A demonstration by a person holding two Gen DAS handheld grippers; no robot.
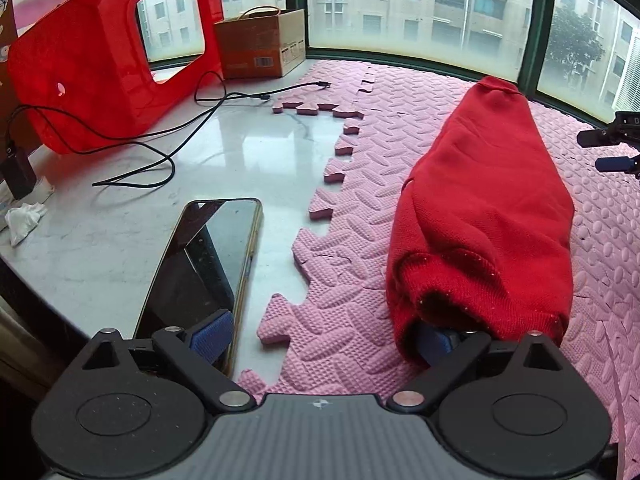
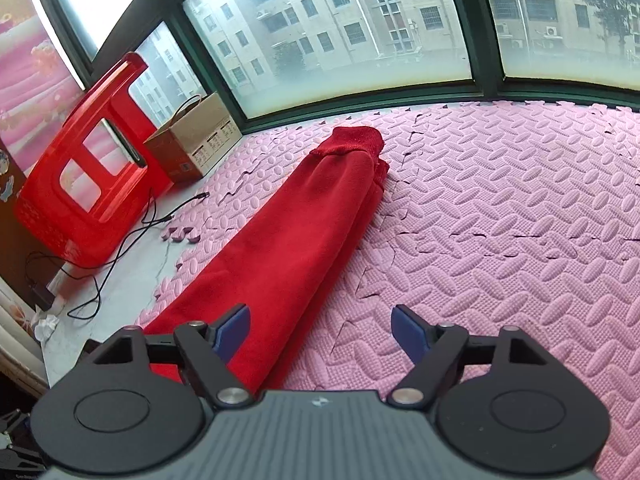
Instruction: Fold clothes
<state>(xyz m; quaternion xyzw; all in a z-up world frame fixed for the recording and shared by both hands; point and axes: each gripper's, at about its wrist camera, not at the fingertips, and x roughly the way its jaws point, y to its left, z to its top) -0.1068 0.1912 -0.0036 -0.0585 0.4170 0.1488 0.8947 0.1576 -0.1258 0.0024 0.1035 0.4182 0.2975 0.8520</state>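
Pink foam mat (image 2: 500, 208) on marble sill by windows (image 2: 340, 28), red garment (image 2: 288, 240) folded long, both tongs apart

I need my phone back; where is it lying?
In the left wrist view, the phone lies lower left on the marble surface, just left of the pink foam mat's edge.

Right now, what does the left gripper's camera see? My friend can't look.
A long red sweater lies on a pink foam mat, one end over the open left gripper's right finger. A phone lies on the white counter.
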